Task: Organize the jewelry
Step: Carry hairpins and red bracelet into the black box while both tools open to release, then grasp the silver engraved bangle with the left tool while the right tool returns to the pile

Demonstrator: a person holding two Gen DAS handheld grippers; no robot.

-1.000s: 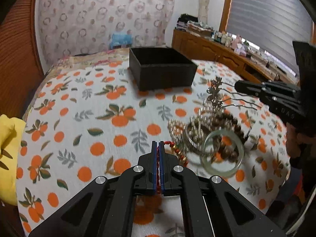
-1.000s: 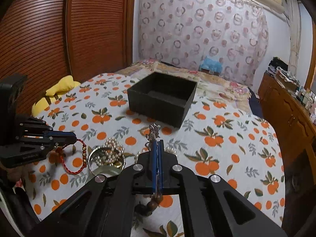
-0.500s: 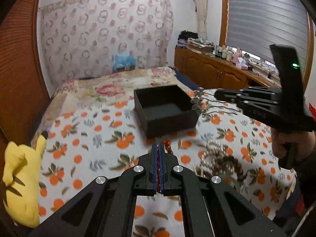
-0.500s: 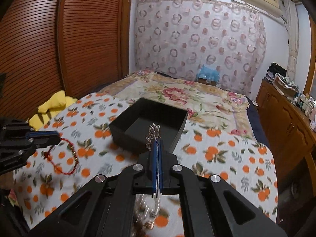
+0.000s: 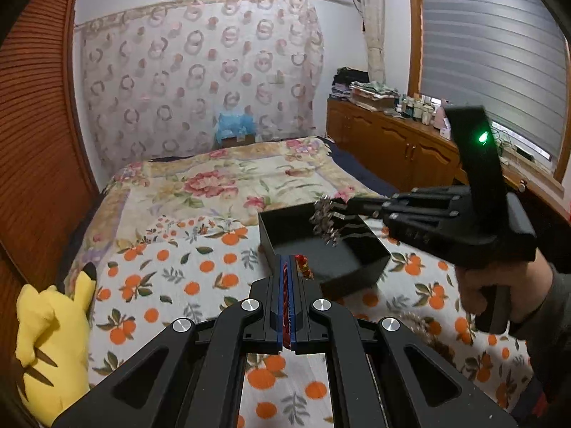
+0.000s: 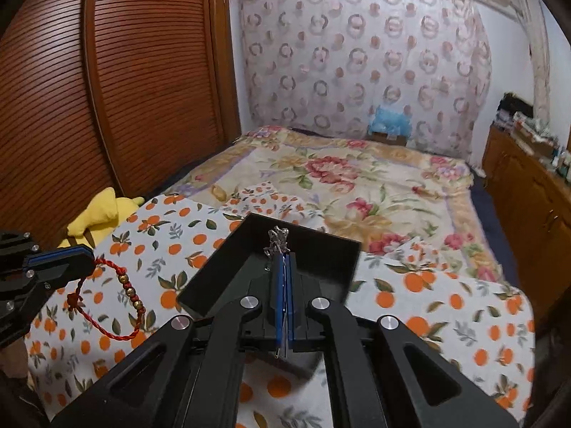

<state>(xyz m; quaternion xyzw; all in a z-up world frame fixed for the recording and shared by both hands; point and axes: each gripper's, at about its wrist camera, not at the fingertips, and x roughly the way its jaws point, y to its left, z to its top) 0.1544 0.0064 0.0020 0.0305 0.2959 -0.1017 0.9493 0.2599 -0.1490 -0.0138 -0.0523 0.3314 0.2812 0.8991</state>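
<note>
Orange-print bedspread (image 5: 171, 285) below: right gripper (image 6: 283, 260) clamps a silver hairpin (image 6: 278, 240) over the black box (image 6: 321, 260); left gripper (image 5: 287, 267) pinches a red bracelet (image 6: 107, 303) beside it.

The black box (image 6: 321, 249) stood open-topped, its mouth unobstructed except for the right claw (image 6: 284, 260) hanging over it. Orange-print bedspread (image 5: 171, 278) lay bare left of the box, up to the yellow plush (image 5: 53, 339). A jewelry heap (image 5: 428, 335) cluttered the near right.
</note>
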